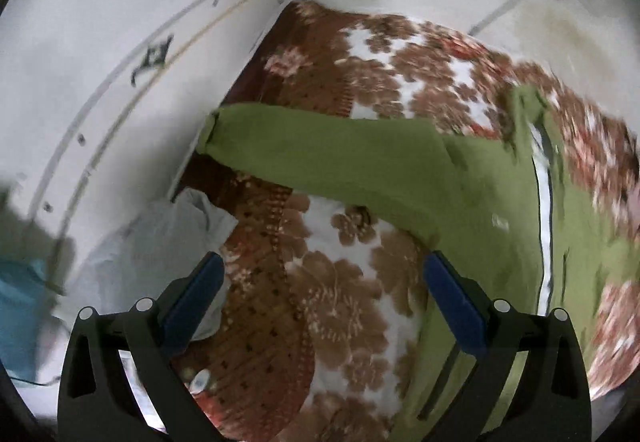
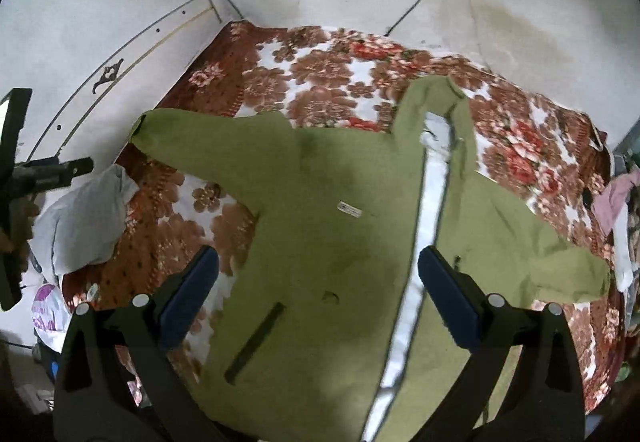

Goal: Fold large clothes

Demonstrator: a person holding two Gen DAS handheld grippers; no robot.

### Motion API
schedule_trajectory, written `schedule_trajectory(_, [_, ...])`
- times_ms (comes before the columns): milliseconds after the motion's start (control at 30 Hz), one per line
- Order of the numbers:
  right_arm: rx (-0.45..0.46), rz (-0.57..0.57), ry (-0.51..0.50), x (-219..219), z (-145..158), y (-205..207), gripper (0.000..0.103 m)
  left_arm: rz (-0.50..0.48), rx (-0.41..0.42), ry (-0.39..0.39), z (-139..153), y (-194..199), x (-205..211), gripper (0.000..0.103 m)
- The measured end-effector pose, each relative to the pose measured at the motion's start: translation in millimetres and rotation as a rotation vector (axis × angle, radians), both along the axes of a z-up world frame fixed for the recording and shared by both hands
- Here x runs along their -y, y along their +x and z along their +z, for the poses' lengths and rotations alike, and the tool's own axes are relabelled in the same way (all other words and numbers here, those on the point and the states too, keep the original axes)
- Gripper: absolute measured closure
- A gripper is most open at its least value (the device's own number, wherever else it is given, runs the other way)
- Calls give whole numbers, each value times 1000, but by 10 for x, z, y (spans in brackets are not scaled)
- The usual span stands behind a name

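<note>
On the bed (image 2: 520, 146), jacket (image 2: 320, 242) lies flat (zip running away from grippers); right gripper (image 2: 318, 290) directly above, left gripper (image 1: 324, 298) beside sleeve (image 1: 320, 154), both spread, empty.

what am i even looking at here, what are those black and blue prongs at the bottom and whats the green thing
The prongs are two handheld grippers, one in each of a person's hands, each with a fisheye camera looking along its fingers. One picture comes from the left gripper, the other from the right gripper. Both are open and hold nothing. The green thing is a jacket with a pale zip strip, spread flat with its sleeves out on a flowered blanket over a bed. A grey cloth lies at the blanket's left edge. The job is folding the jacket, and no fold shows yet.
</note>
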State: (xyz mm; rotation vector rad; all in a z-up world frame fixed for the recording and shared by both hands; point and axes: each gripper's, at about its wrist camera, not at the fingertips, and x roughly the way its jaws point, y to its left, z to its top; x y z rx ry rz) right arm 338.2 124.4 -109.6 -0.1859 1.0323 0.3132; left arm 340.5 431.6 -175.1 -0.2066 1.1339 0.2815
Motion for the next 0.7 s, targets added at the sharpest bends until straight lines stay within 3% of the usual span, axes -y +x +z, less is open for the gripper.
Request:
schedule_trajectory(267, [-72, -7, -16, -788, -433, 502, 5, 272, -19, -191, -941, 618, -1292, 6])
schedule_trajectory(333, [-89, 3, -23, -946, -581, 630, 5, 319, -1, -182, -1094, 757, -1527, 6])
schedule_trajectory(400, [-93, 21, -40, -1093, -746, 747, 5, 360, 42, -120, -1167, 870, -1699, 6])
schedule_trajectory(433, [-95, 35, -52, -1168, -851, 810, 5, 348, 69, -116, -1242, 959, -1762, 5])
schedule_trajectory(533, [-102, 55, -79, -1313, -1178, 960, 5, 320, 38, -71, -1589, 1231, -1965, 5])
schedule_trajectory(633, [-160, 58, -119, -1434, -1597, 1158, 5, 358, 98, -159, -1870, 1330, -2238, 6])
schedule_trajectory(700, [-217, 60, -143, -1493, -1884, 1289, 5, 381, 67, -104, -2044, 1412, -2403, 7])
